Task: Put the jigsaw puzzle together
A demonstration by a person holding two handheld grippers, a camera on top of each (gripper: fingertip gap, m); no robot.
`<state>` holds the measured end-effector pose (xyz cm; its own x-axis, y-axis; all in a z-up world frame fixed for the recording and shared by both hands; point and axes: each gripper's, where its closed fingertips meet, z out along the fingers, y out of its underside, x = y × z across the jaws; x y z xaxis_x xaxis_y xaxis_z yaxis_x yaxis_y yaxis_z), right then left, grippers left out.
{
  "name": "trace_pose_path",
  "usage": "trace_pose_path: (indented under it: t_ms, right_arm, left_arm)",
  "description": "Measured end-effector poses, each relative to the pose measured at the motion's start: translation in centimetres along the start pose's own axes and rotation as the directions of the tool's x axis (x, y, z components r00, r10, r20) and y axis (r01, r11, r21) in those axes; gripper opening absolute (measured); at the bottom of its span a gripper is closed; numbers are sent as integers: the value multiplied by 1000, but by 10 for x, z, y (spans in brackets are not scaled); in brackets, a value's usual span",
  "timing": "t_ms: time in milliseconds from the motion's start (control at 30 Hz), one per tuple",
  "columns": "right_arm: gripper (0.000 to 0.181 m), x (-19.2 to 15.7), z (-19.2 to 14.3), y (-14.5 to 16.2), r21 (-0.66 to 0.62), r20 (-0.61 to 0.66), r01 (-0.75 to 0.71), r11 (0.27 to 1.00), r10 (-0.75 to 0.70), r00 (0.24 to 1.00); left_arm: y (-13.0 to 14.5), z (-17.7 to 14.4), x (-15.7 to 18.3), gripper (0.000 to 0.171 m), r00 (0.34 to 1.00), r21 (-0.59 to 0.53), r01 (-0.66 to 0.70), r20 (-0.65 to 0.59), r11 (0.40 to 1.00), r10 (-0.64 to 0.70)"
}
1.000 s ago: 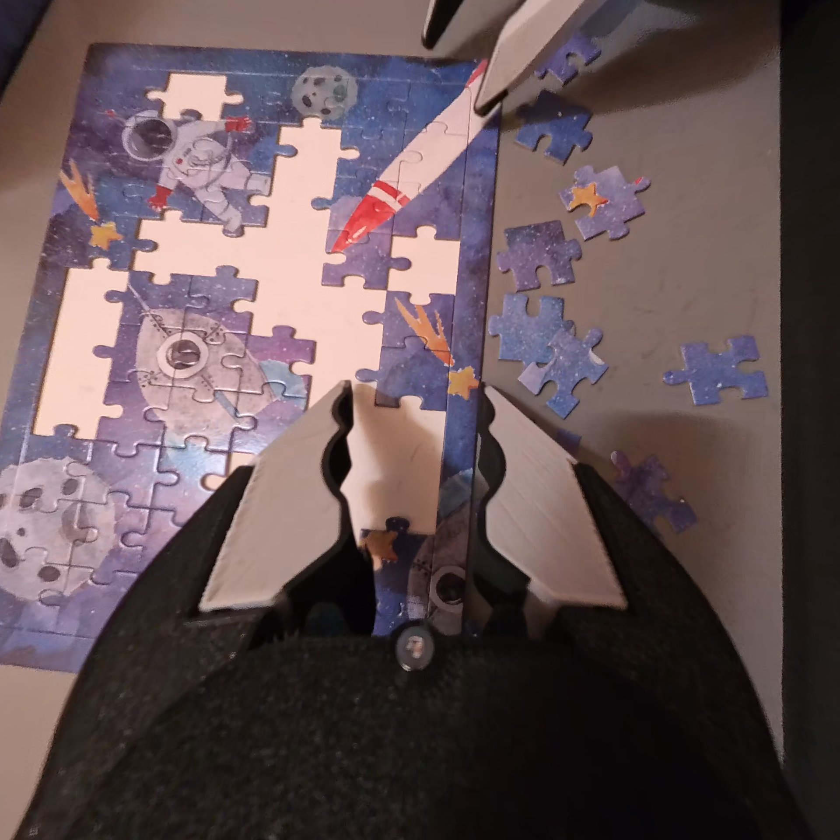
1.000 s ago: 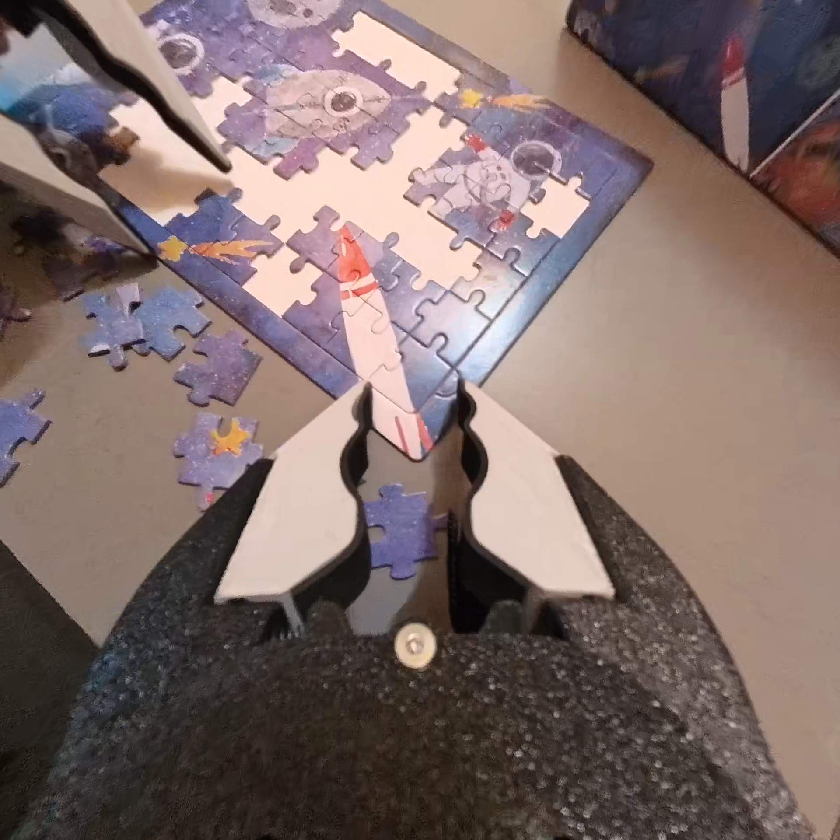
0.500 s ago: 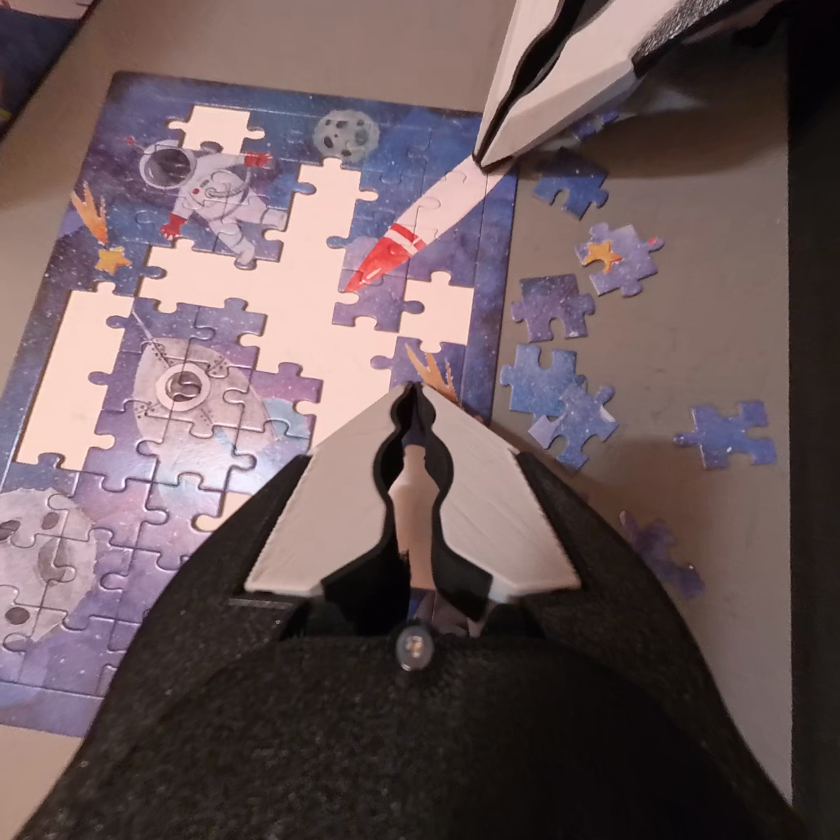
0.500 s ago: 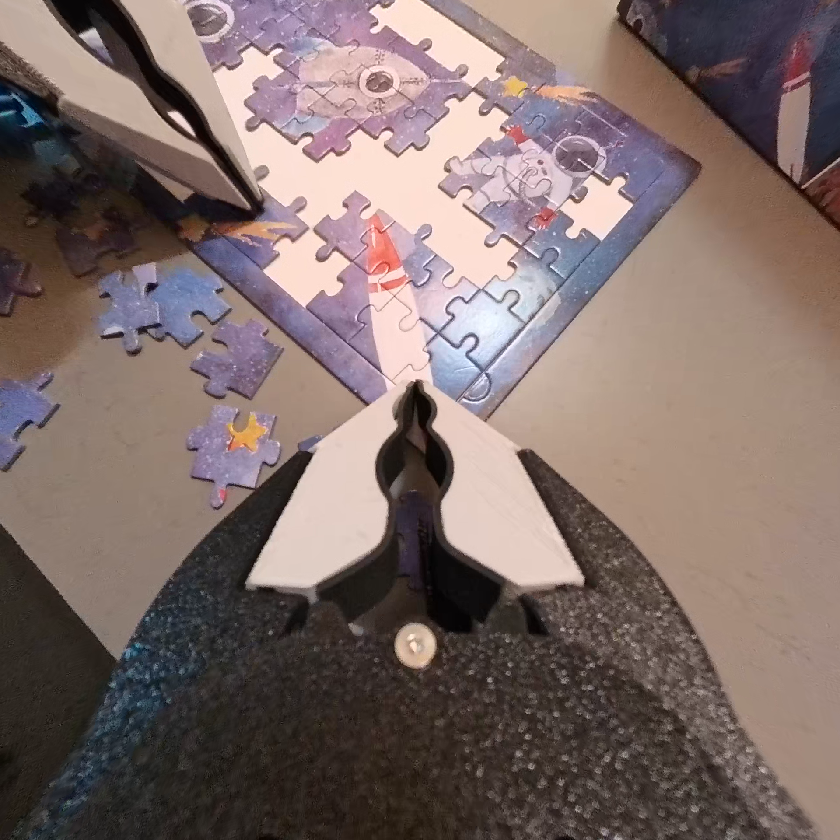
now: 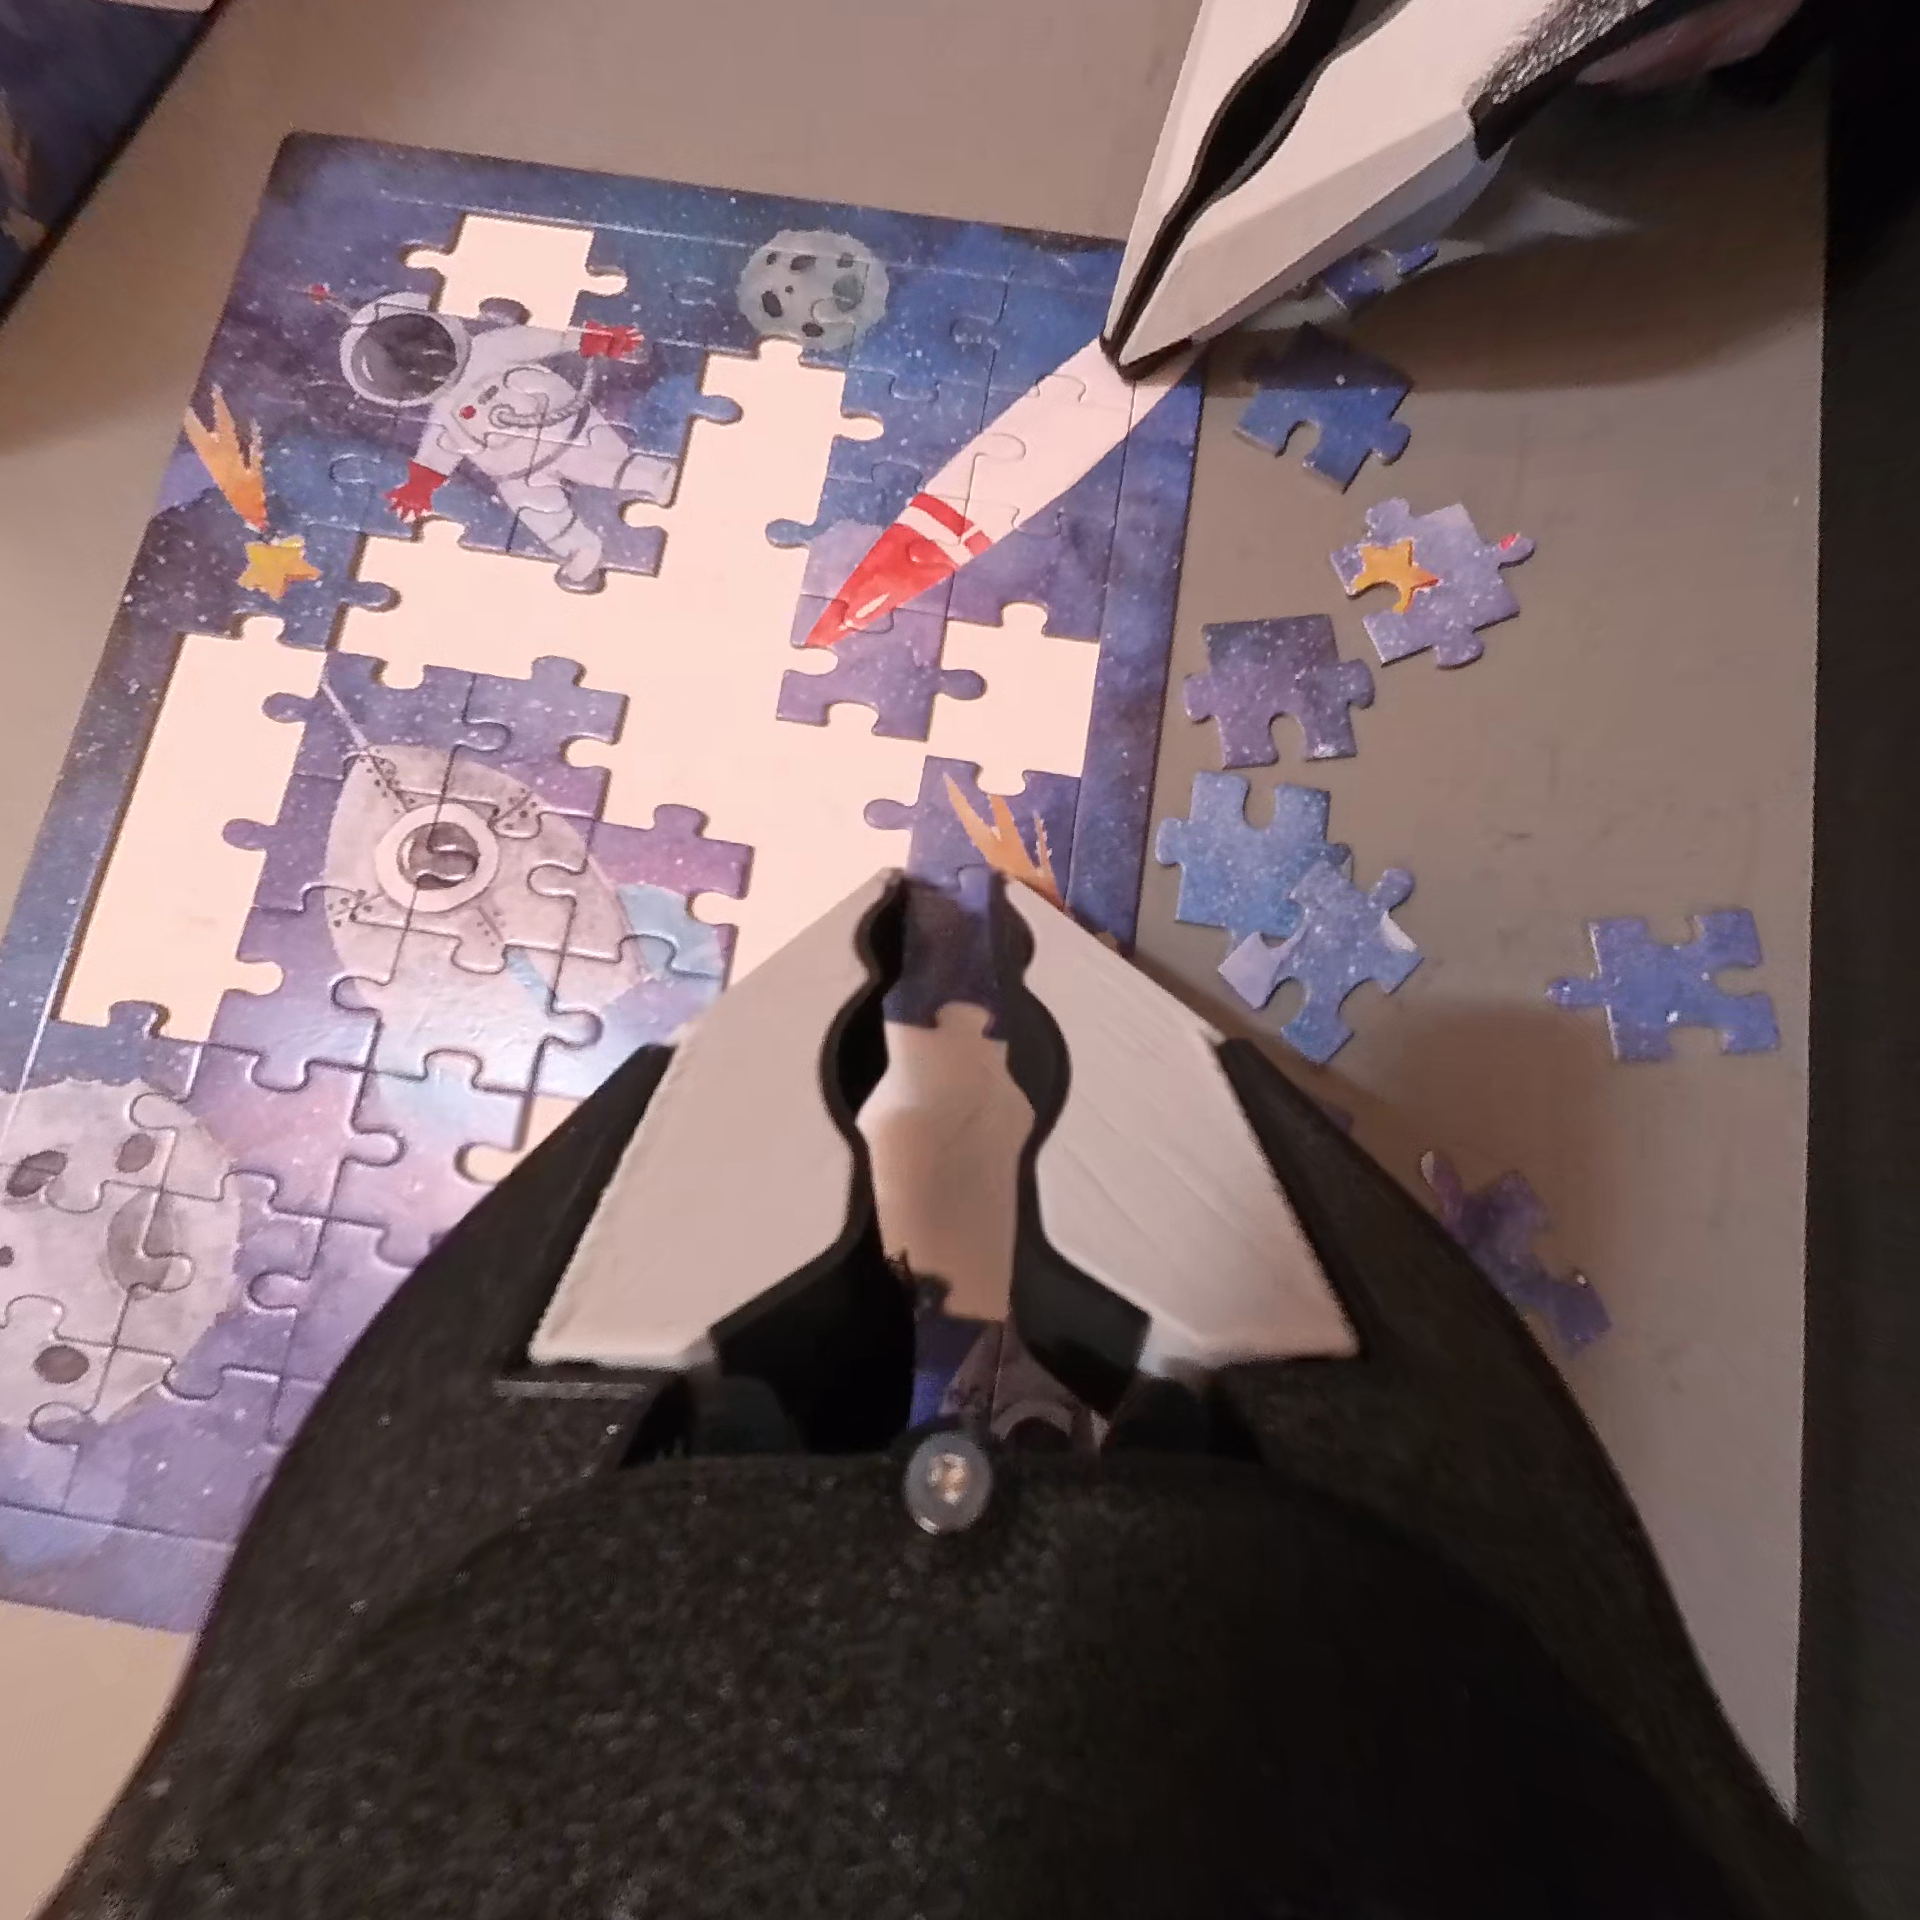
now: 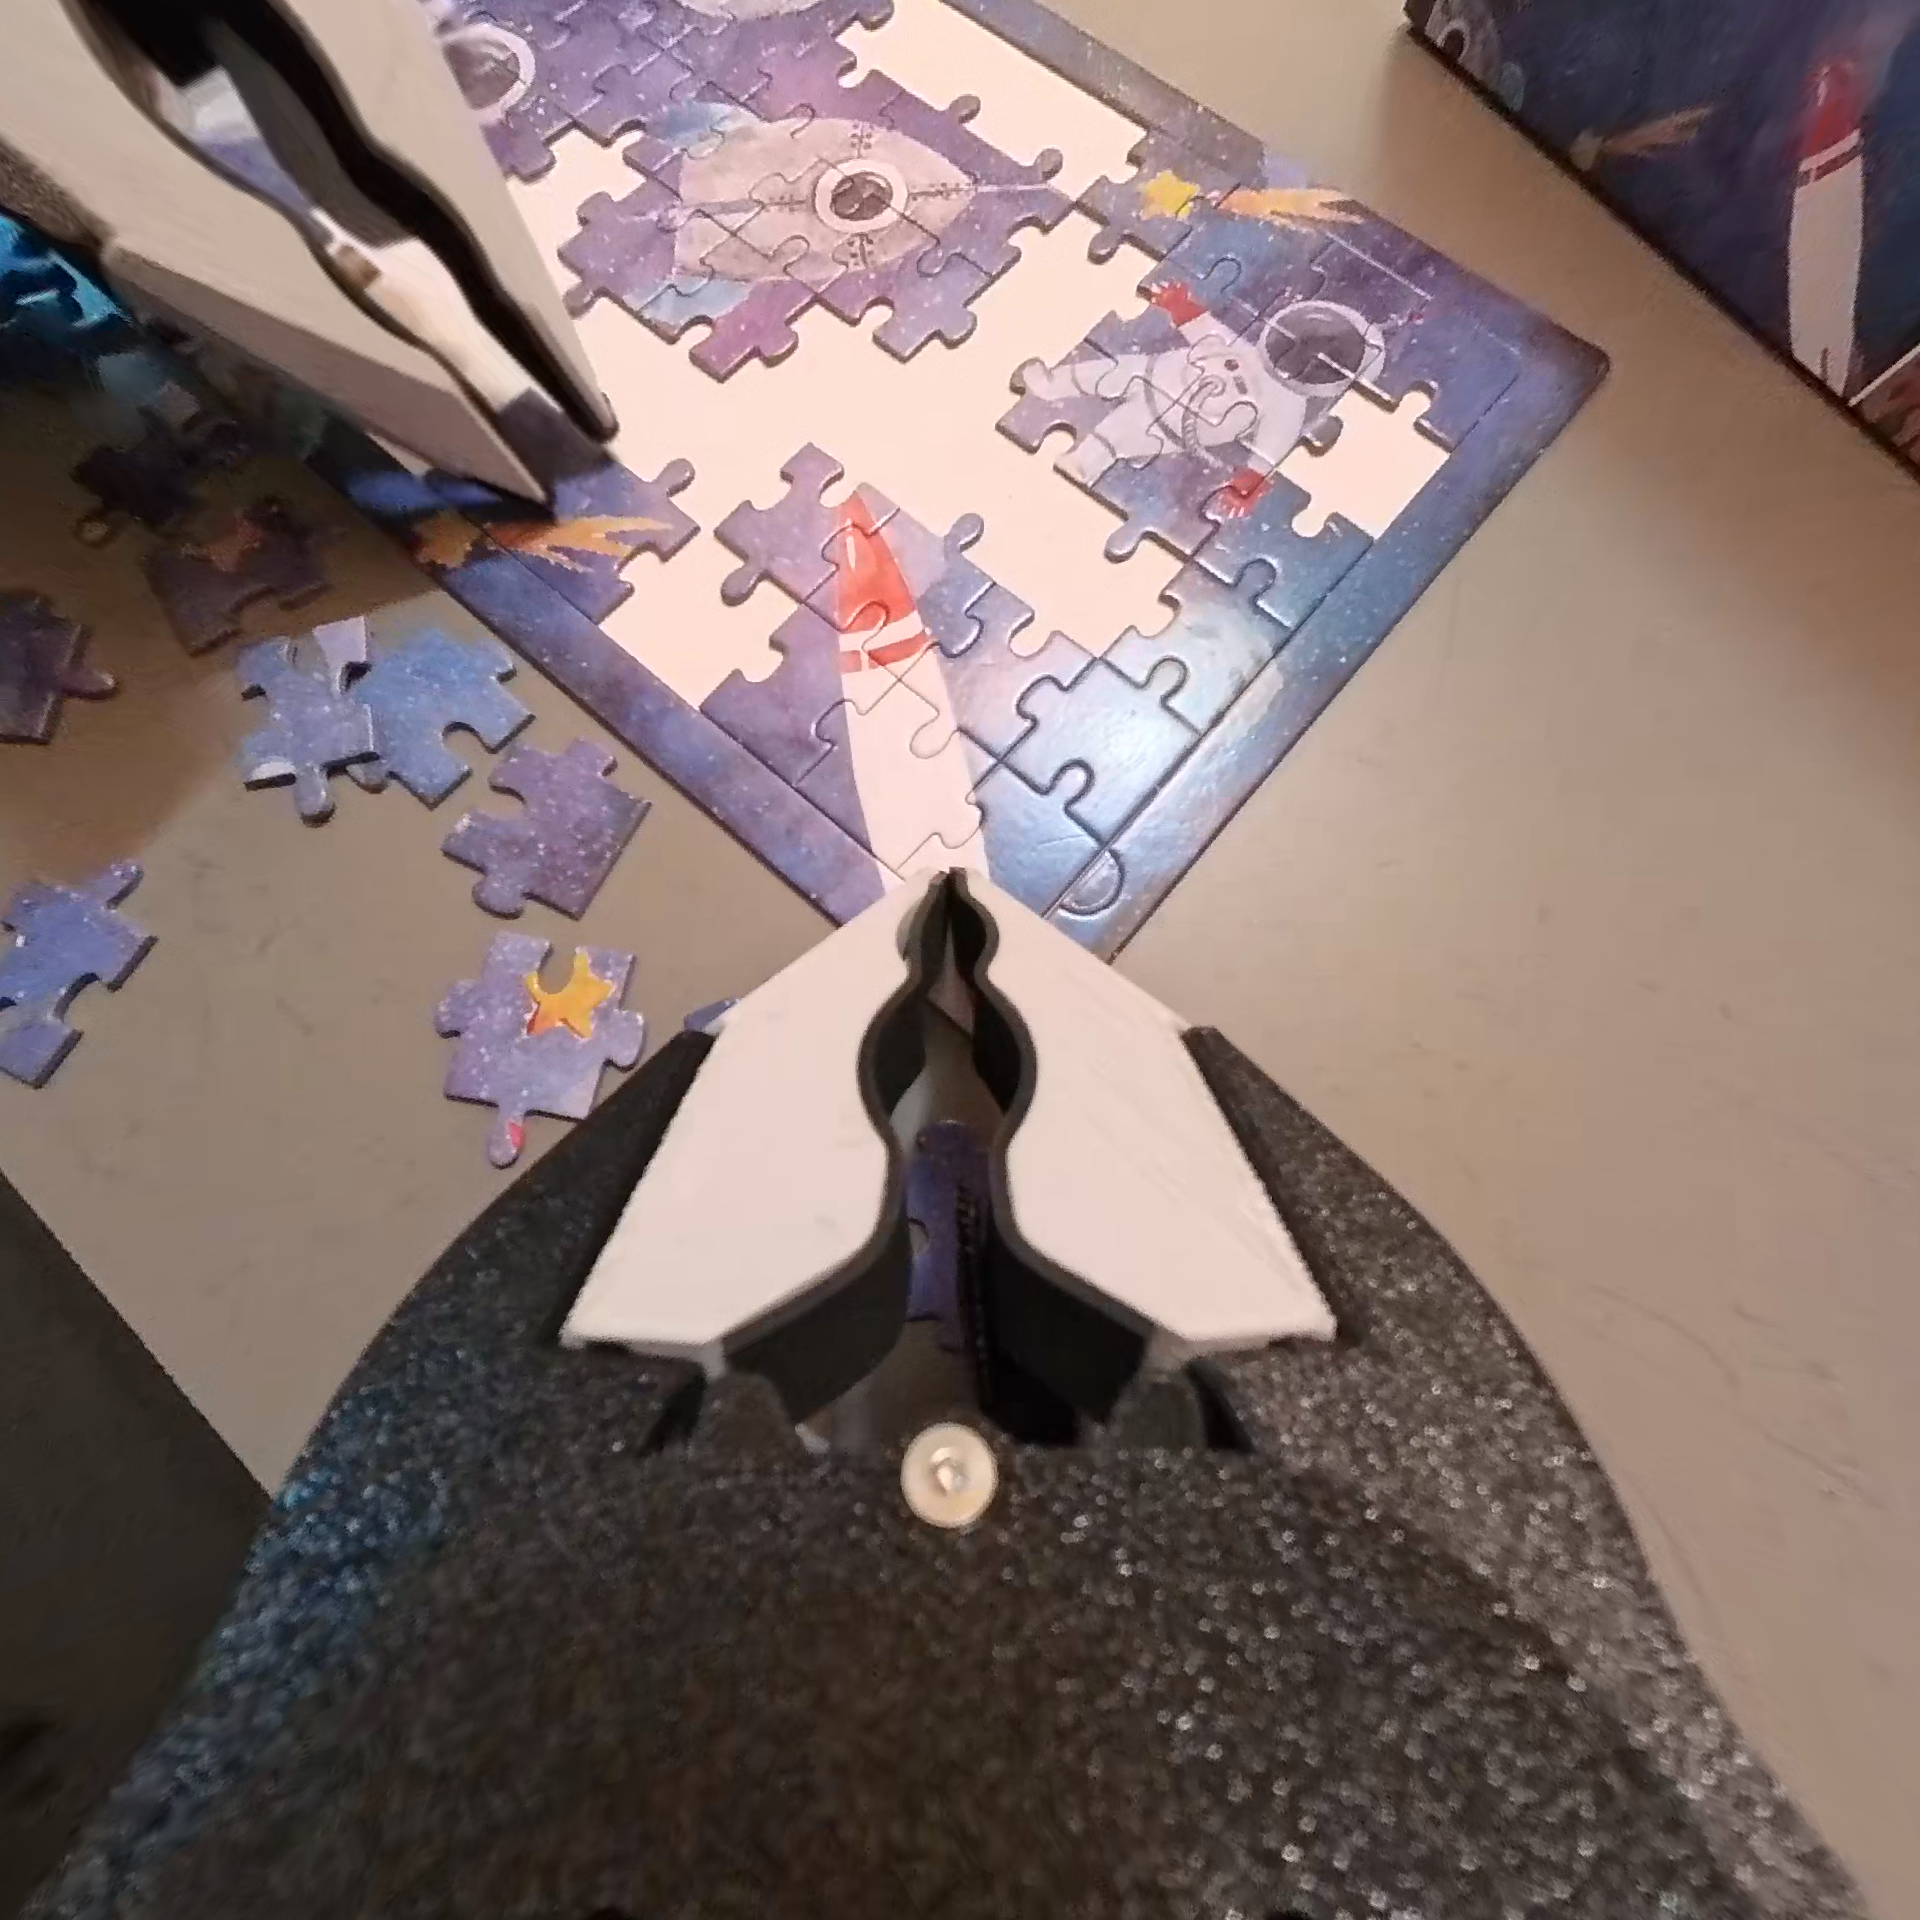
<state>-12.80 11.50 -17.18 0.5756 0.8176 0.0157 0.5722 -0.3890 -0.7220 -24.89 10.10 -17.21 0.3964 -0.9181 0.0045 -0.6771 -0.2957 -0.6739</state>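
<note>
Cardboard, blue and purple with a space scene, the half-built jigsaw puzzle (image 5: pixel 644 727) lies flat on the beige table (image 5: pixel 1507 1558), pale gaps open among its joined pieces around the astronaut (image 5: pixel 499 416) and the red-and-white rocket (image 5: pixel 966 499). My left gripper (image 5: pixel 951 883) hovers over the puzzle's near right part with its fingers a narrow way apart and nothing between them, just inside the border. Loose pieces (image 5: pixel 1278 686) lie scattered right of the frame, and my right gripper (image 6: pixel 948 883), tips pressed together, sits at the puzzle's corner by the rocket's white tail.
</note>
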Motion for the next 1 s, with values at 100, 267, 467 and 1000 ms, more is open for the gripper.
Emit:
trace_pose_path:
  t_ms: [100, 267, 467, 1000]
  right_arm:
    - [0, 0, 0, 0, 1, -2, 3, 1000, -3, 1000]
    - [0, 0, 0, 0, 2, 0, -1, 1000, 1, 1000]
    - [0, 0, 0, 0, 3, -1, 0, 1000, 0, 1000]
    - [0, 0, 0, 0, 5, 2, -2, 1000, 2, 1000]
  left_arm:
    - [5, -5, -6, 16, 999, -3, 42, -3, 999, -42]
    - [4, -7, 0, 16, 994, 22, 92, -65, 996, -90]
    - [4, -7, 1, 18, 992, 23, 105, -78, 994, -103]
    - [9, -8, 1, 19, 989, 11, 117, -93, 993, -115]
